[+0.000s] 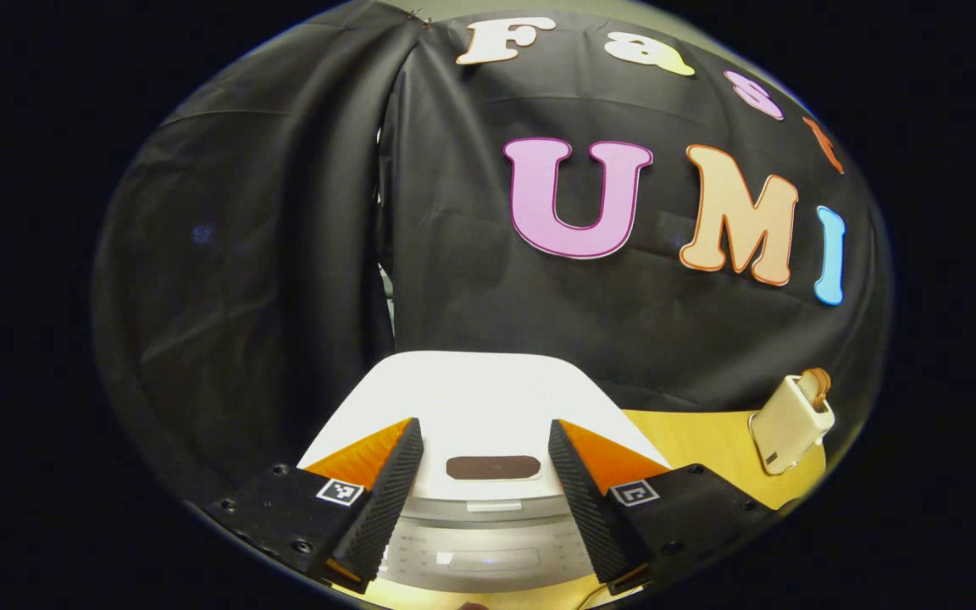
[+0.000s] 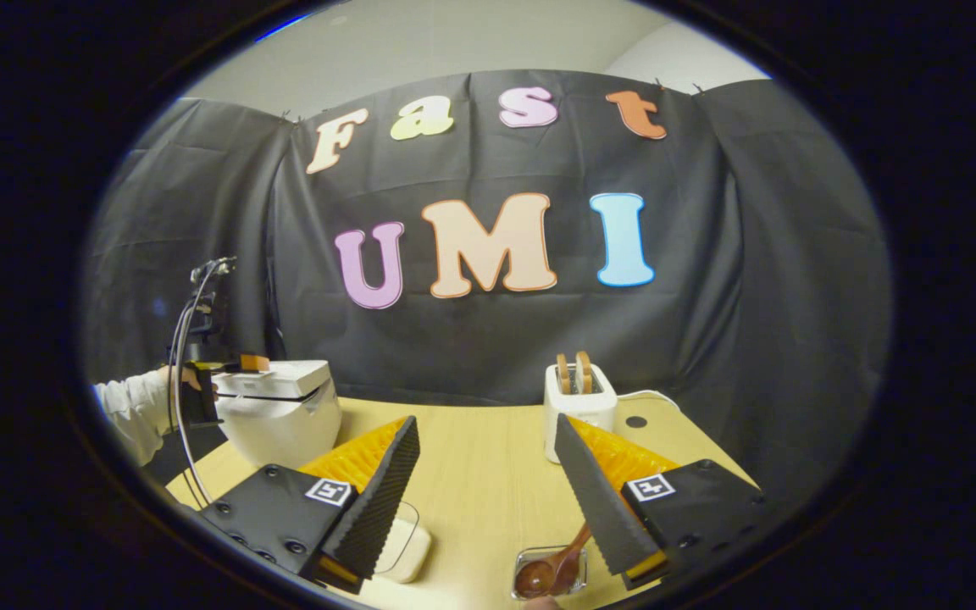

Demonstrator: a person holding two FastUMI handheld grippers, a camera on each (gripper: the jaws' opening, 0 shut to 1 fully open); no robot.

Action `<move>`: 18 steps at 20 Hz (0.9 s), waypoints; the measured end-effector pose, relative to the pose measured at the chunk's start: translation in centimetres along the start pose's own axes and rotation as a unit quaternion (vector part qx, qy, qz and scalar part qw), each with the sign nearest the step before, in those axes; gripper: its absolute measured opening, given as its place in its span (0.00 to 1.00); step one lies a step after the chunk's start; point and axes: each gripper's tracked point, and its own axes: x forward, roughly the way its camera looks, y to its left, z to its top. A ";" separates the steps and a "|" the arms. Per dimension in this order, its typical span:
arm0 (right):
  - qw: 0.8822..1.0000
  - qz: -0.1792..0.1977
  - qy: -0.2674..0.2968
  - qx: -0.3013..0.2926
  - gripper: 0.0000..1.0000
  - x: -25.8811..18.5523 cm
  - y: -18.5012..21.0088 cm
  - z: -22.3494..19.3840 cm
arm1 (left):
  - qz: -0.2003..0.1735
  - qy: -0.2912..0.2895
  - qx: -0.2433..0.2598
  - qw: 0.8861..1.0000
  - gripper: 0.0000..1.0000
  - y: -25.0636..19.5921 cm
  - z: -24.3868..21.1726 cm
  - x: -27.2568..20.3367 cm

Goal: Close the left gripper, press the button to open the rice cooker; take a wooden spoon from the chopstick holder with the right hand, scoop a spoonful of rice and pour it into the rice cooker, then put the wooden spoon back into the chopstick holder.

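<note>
Orange-backed fingers of the right gripper (image 2: 485,483) stood spread apart at the bottom of the right gripper view, grasping nothing. Just beyond them, at the lower edge of the frame, a wooden spoon (image 2: 549,569) lay with its bowl in a small clear container (image 2: 551,573) on the pale wooden table (image 2: 488,474); whether that container held rice could not be told. A cream-coloured block (image 2: 402,537) lay at lower centre-left. Farther back, right of centre, stood the white chopstick holder (image 2: 577,411) with two wooden handles poking from its top. At the left of the frame the white rice cooker (image 2: 280,411) sat with a thin dark gap under its lid, and a hand in a white sleeve (image 2: 134,408) held the other gripper against its near side.

In the left gripper view, the left gripper (image 1: 485,483) hovered released over the cooker's lid, its fingers apart on either side of a dark oval button (image 1: 492,467). The chopstick holder showed small at the right edge.

By my judgement the task had barely begun: the left fingers were not yet clenched, the button not plainly pressed, and scooping, pouring and returning the spoon all remained.
</note>
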 end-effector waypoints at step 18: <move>1.000 0.014 -0.017 0.014 0.99 0.8 0.3 0.9 | 0.018 0.005 -0.004 1.000 0.90 0.0 -1.8 -1.1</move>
